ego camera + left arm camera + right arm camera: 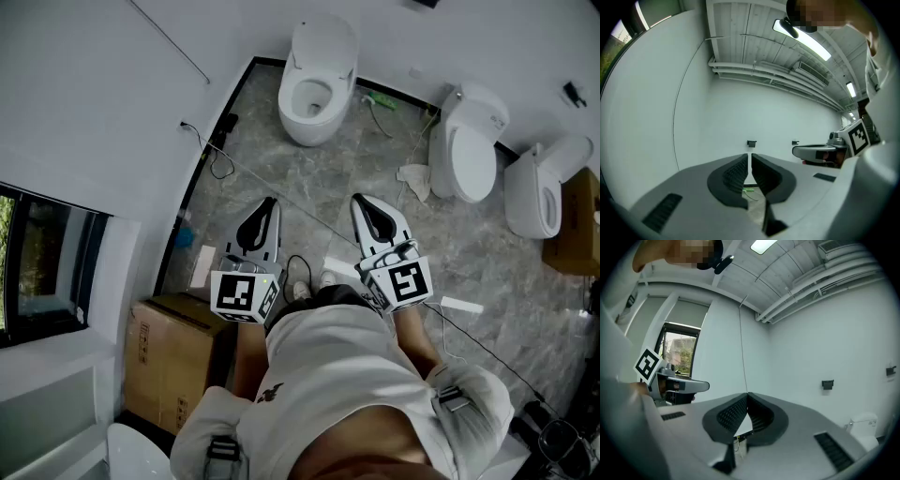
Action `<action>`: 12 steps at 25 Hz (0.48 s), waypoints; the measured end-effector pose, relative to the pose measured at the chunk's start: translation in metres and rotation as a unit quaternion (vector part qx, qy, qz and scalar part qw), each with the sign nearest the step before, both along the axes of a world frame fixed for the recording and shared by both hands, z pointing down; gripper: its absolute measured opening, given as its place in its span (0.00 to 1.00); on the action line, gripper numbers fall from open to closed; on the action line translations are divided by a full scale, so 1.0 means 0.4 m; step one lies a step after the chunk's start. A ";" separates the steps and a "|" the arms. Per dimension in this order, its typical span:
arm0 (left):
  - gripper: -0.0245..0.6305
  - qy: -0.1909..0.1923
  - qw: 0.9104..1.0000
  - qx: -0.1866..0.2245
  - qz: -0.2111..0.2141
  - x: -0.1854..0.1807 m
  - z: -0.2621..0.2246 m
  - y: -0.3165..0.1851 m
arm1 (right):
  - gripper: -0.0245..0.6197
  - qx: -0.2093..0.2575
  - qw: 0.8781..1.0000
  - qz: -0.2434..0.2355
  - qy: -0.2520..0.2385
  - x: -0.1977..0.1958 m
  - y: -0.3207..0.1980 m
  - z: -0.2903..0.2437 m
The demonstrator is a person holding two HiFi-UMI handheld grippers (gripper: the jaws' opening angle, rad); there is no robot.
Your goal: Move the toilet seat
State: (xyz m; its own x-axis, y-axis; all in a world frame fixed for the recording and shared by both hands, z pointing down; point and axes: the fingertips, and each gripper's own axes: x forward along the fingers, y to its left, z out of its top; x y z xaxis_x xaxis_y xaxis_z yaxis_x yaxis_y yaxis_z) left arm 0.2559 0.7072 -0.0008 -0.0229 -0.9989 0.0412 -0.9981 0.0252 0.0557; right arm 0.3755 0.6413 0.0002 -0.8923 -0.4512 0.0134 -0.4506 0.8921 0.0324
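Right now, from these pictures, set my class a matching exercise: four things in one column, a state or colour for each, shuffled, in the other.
Things
1. left claw
2. leftmost toilet
3. middle toilet
4. nearest cardboard box

States or colours
A. lid down
B. shut, nothing held
C. lid up, bowl showing
D. brown

Pairs: 1-B, 2-C, 3-A, 4-D

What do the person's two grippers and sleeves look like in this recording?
The left gripper and right gripper both have light grey shells tapering to black ribbed jaw pads. Each carries a white cube printed with black square markers. The person wears a white top with loose sleeves.
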 end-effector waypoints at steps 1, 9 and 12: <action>0.10 0.000 1.000 -0.001 -0.002 0.011 -0.001 -0.007 | 0.07 0.000 1.000 -0.002 -0.002 0.009 -0.006 -0.002; 0.10 -0.011 1.000 -0.006 -0.014 0.091 -0.008 -0.053 | 0.07 0.008 1.000 -0.019 -0.012 0.070 -0.050 -0.012; 0.10 -0.010 1.000 -0.008 -0.019 0.108 -0.005 -0.065 | 0.07 0.005 1.000 -0.023 -0.014 0.076 -0.068 -0.015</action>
